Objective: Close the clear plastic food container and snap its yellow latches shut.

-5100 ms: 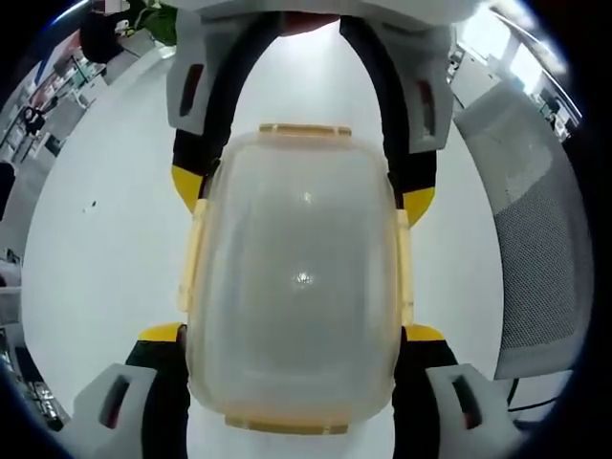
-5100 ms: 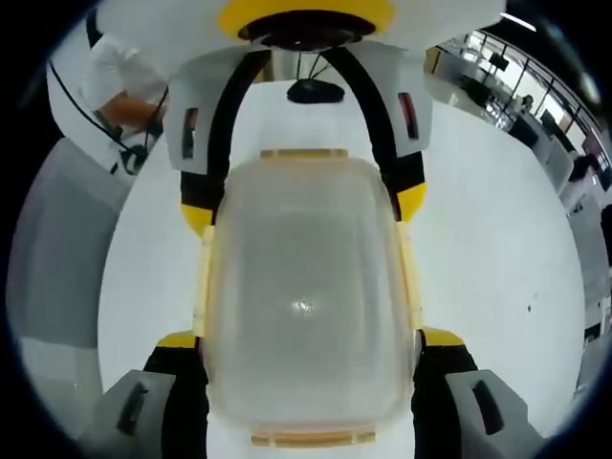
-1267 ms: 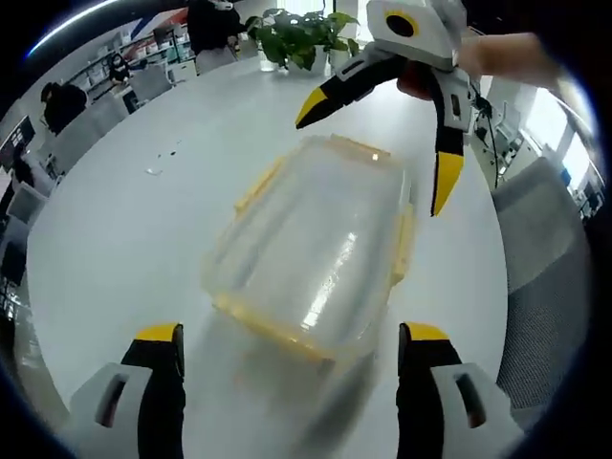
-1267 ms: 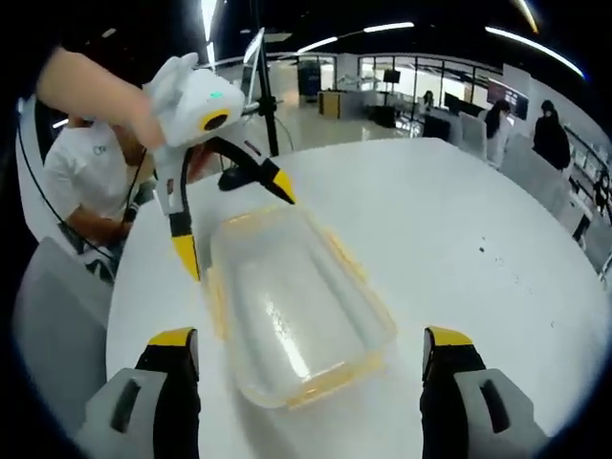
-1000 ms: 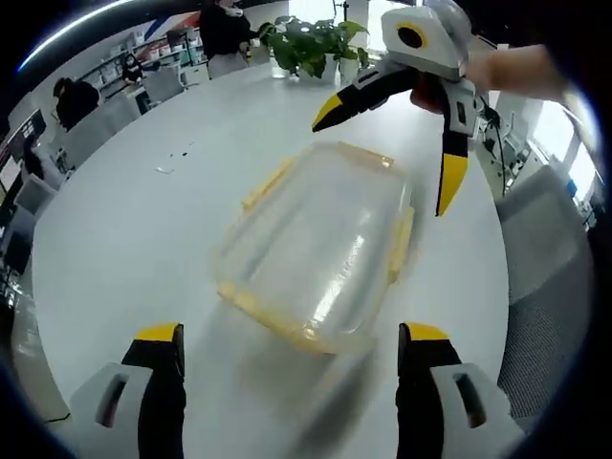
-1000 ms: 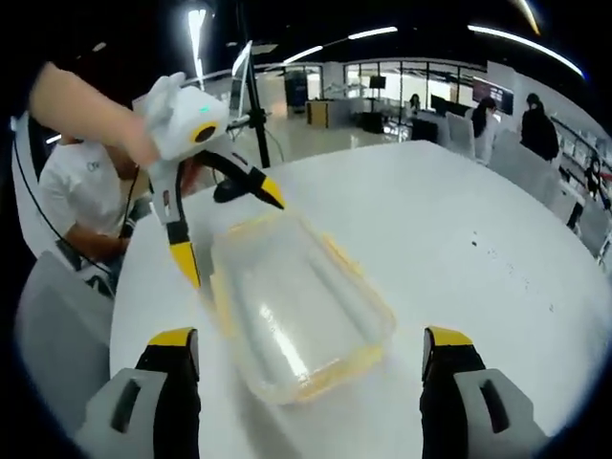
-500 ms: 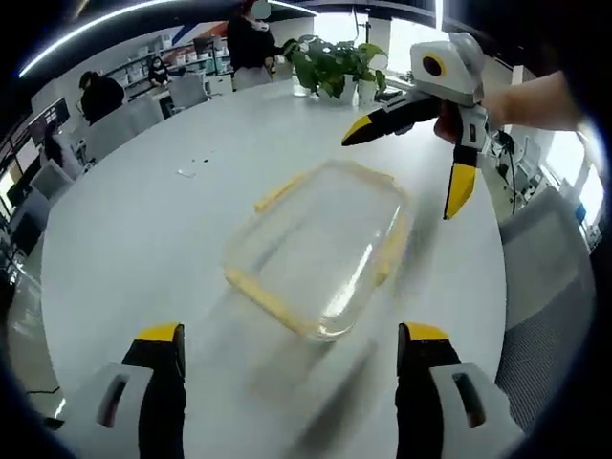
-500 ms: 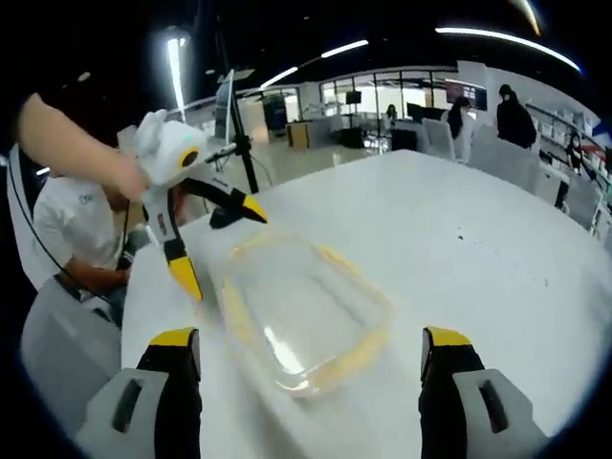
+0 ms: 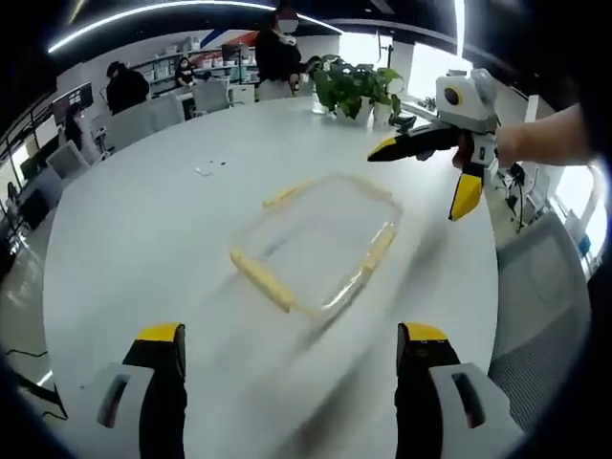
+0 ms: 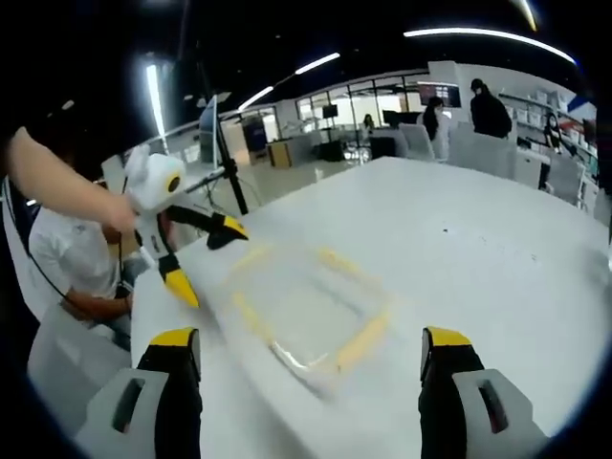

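Note:
The clear plastic food container [image 9: 316, 244] with yellow latches along its edges lies flat on the white round table [image 9: 143, 239], blurred by motion. My left gripper [image 9: 290, 335] is open and empty, well back from the container. My right gripper [image 9: 426, 177] hangs open above the container's far right side, held by a hand. In the right gripper view the container [image 10: 306, 306] lies ahead of my open right gripper [image 10: 308, 337], and the left gripper [image 10: 206, 260] hovers open at its left end, touching nothing. Whether the latches are snapped down I cannot tell.
A potted plant [image 9: 349, 86] stands at the table's far edge. A grey mesh chair [image 9: 540, 296] is at the right. A person in a white shirt [image 10: 67, 258] sits by the table, near a black stand [image 10: 215, 143]. Small specks [image 9: 203, 170] lie on the tabletop.
Both grippers have lifted up and back from the container, which now looks smaller and farther off. It stays on the table. Both grippers remain open.

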{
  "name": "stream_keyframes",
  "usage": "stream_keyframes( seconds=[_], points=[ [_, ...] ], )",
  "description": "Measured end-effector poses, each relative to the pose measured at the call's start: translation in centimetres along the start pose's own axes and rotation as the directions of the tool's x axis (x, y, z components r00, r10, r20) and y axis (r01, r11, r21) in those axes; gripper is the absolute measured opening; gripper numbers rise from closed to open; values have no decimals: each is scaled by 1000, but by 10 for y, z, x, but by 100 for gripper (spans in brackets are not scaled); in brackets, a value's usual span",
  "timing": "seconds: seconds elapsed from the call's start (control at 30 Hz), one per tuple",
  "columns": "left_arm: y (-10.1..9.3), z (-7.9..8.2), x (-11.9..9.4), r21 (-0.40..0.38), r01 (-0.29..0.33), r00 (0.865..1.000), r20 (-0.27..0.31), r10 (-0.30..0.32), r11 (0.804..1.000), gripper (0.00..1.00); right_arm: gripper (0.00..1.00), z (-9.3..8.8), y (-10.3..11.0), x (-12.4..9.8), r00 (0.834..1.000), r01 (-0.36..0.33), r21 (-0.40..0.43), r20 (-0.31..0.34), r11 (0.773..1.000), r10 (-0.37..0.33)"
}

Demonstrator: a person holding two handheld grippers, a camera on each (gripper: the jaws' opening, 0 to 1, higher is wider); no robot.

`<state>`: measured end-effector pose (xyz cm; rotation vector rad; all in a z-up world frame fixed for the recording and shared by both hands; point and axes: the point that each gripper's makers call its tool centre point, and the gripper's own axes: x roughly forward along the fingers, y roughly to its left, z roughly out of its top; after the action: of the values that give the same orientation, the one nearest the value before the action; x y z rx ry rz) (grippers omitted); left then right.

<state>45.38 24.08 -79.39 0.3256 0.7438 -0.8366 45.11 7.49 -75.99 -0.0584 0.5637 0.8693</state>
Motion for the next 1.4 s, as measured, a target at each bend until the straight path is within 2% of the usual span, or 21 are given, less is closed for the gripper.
stream_keyframes(
  seconds=[0.37,0.6,0.63,0.73,0.87,1.13,1.4],
  points=[
    [2,3,-12,-86,-35,994,102,44,996,91,96,5,-3,-12,995,59,41,72,997,-62],
    [1,-2,-18,-133,-50,990,122,67,990,91,94,5,-6,-25,989,93,69,109,993,-100],
    [0,-3,-20,-136,-48,989,130,66,990,91,92,10,-6,-28,983,102,52,146,993,-109],
    [-2,-5,-24,-150,-48,987,143,70,988,91,91,14,-4,-33,978,103,75,174,992,-114],
    [-7,-6,-29,-155,-53,983,167,79,986,91,92,9,-2,-37,977,106,90,175,990,-121],
    [-7,-8,-38,-226,-57,971,214,106,972,91,93,0,4,-40,975,109,110,180,988,-128],
    [-8,-13,-43,-265,-67,959,249,135,962,91,93,1,8,-42,968,121,105,207,987,-141]
  ],
)
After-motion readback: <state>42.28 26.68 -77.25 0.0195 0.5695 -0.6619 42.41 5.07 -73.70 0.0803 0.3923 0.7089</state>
